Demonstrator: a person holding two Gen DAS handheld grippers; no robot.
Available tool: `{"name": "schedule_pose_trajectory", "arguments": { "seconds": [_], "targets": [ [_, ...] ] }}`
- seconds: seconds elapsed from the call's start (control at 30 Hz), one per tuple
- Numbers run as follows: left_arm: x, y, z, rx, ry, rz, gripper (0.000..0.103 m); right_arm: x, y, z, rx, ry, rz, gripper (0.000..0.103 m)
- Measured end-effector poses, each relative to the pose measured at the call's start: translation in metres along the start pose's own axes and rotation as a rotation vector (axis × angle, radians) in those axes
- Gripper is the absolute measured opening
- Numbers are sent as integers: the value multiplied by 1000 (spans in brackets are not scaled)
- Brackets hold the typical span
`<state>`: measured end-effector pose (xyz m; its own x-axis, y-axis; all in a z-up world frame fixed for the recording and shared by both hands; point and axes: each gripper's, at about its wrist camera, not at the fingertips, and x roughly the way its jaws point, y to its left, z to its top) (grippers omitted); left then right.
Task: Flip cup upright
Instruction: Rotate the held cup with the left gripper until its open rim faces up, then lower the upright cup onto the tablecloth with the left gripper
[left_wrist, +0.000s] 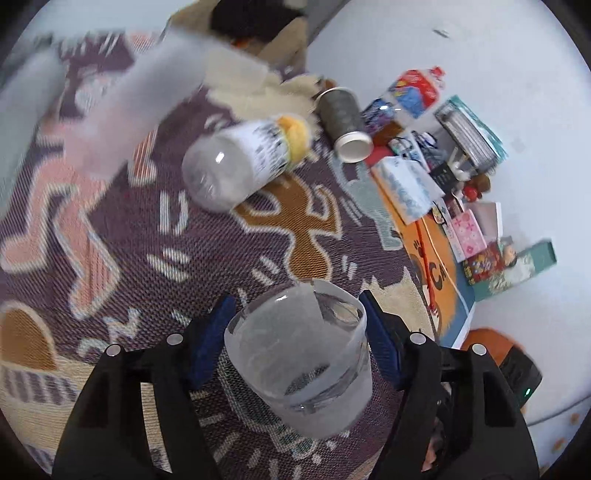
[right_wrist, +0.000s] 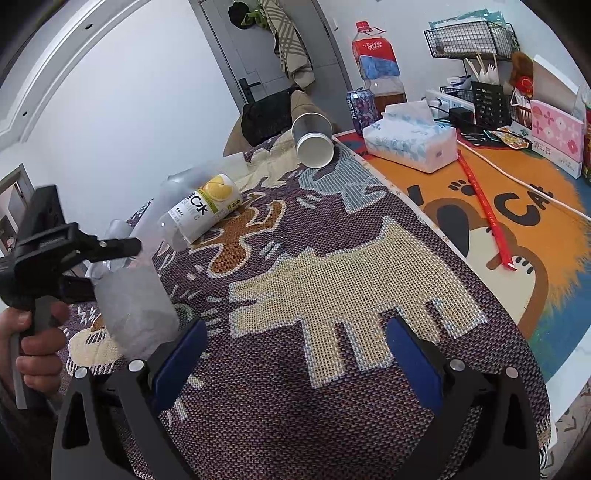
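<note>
A: In the left wrist view, where is the cup?

B: The frosted cup (left_wrist: 299, 354) is in the lower middle of the frame, between the two blue pads (left_wrist: 207, 347) of the left gripper (left_wrist: 295, 343). The pads seem to press on its sides, so the fingers are grasping the cup. It is tilted. Above it, a plastic bottle (left_wrist: 240, 162) and a paper cup (left_wrist: 345, 120) lie on their sides on the patterned cloth (left_wrist: 129, 221).

A: And the right wrist view?

B: The right gripper (right_wrist: 295, 350) is at the bottom of the frame, its fingers spread apart, with only the cloth (right_wrist: 332, 295) between them. The cup (right_wrist: 136, 306) is at the lower left, under the left gripper (right_wrist: 122, 247), which a hand (right_wrist: 37, 343) holds. A tissue pack (right_wrist: 410, 144) stands at the upper right on the orange mat (right_wrist: 535, 206).
</note>
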<state>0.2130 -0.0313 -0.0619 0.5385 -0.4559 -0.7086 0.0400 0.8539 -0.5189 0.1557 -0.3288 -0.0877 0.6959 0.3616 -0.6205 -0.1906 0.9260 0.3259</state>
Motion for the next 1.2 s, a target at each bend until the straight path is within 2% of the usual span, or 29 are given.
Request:
{"name": "schedule_pose_trajectory", "arguments": {
  "seconds": [0.13, 0.5, 0.67, 0.8, 1.2],
  "targets": [
    [-25, -22, -4, 126, -77, 50, 68, -5, 7, -3, -16, -12, -6, 95],
    [-77, -67, -27, 414, -319, 307, 68, -18, 23, -8, -41, -62, -1, 95],
    [-77, -75, -35, 479, -365, 372, 68, -22, 20, -9, -19, -82, -9, 95],
    [-69, -78, -42, 503, -370, 400, 68, -23, 17, -11, -14, -85, -15, 95],
    [-26, -96, -73, 646, -433, 541, 69, -22, 12, -19, 4, -74, 0, 95]
  ]
}}
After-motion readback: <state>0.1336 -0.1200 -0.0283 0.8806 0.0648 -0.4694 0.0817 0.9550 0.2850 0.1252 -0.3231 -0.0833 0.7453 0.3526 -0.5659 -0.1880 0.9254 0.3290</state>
